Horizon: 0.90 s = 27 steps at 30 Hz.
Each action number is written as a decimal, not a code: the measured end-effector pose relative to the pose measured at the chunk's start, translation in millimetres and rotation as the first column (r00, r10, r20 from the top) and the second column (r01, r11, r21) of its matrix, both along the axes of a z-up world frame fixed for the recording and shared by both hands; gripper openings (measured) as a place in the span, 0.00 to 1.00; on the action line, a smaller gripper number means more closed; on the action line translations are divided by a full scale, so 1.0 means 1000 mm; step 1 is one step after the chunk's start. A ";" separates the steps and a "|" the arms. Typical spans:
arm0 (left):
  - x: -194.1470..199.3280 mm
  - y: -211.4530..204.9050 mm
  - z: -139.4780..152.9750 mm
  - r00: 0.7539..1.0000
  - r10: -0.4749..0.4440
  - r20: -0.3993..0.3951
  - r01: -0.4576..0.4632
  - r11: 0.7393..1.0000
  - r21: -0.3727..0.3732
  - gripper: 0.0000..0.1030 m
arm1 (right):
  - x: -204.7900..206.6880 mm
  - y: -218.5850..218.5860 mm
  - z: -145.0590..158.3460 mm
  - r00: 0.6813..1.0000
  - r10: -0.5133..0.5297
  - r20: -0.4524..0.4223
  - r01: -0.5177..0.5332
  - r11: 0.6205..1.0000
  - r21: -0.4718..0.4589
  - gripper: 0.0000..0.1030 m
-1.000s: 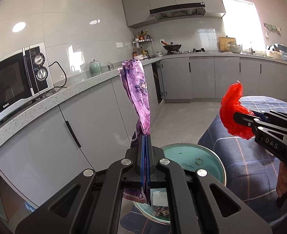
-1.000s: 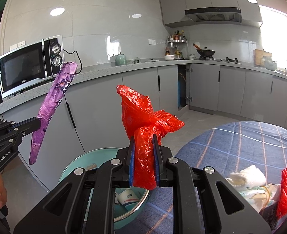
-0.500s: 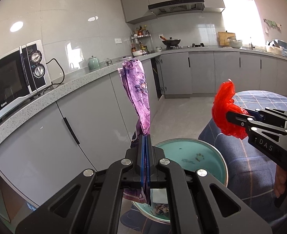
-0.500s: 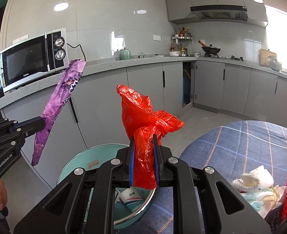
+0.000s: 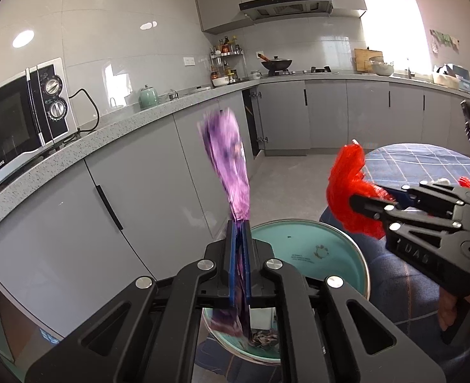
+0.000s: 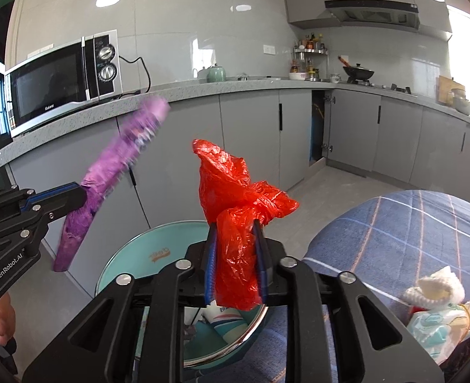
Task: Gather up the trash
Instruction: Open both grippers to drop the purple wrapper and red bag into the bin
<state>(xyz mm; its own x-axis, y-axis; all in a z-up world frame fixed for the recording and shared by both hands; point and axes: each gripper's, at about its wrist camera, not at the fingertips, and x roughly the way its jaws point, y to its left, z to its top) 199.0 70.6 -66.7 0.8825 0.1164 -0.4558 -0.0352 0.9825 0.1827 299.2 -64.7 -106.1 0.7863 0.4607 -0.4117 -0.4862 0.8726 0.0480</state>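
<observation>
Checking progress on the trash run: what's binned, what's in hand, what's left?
Done: some scraps already lie in the teal bin. In hand: the left gripper is shut on the purple wrapper; the right gripper is opening with the red plastic bag still between its jaws, both above the bin. Left: a pile of wrappers on the checked cloth.

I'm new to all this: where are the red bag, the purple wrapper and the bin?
red bag (image 6: 235, 255), right wrist view, its crumpled middle.
purple wrapper (image 5: 230, 159), left wrist view, its blurred upper half.
bin (image 5: 314, 249), left wrist view, its teal inner wall.
</observation>
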 end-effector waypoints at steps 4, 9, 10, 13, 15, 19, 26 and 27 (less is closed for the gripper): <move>0.000 -0.001 -0.002 1.000 0.002 -0.002 -0.002 1.000 0.001 0.31 | 0.000 0.000 -0.002 1.000 -0.001 -0.009 0.001 1.000 0.004 0.39; 0.000 0.001 -0.002 1.000 0.010 0.000 -0.010 1.000 -0.002 0.33 | -0.001 -0.001 -0.002 1.000 -0.012 -0.010 0.012 1.000 0.006 0.42; 0.001 0.001 -0.002 1.000 0.012 0.000 -0.012 1.000 -0.003 0.35 | -0.001 -0.002 -0.002 1.000 -0.016 -0.010 0.016 1.000 0.006 0.42; 0.000 0.002 -0.001 1.000 0.016 0.003 -0.016 1.000 -0.004 0.39 | -0.002 -0.003 -0.002 1.000 -0.022 -0.010 0.022 1.000 0.005 0.45; 0.000 0.003 -0.001 1.000 0.017 0.002 -0.017 1.000 -0.007 0.40 | -0.003 -0.004 -0.002 1.000 -0.024 -0.009 0.024 1.000 0.005 0.46; 0.000 0.002 -0.003 1.000 0.017 0.001 -0.017 1.000 -0.010 0.44 | -0.004 -0.006 -0.002 1.000 -0.027 -0.006 0.027 1.000 0.006 0.47; -0.002 0.002 -0.003 1.000 0.019 0.002 -0.019 1.000 -0.013 0.47 | -0.008 -0.011 -0.002 0.999 -0.036 -0.003 0.036 0.999 0.010 0.48; -0.002 0.002 -0.003 1.000 0.020 0.002 -0.020 1.000 -0.014 0.48 | -0.009 -0.012 -0.002 0.999 -0.037 -0.003 0.037 0.999 0.010 0.48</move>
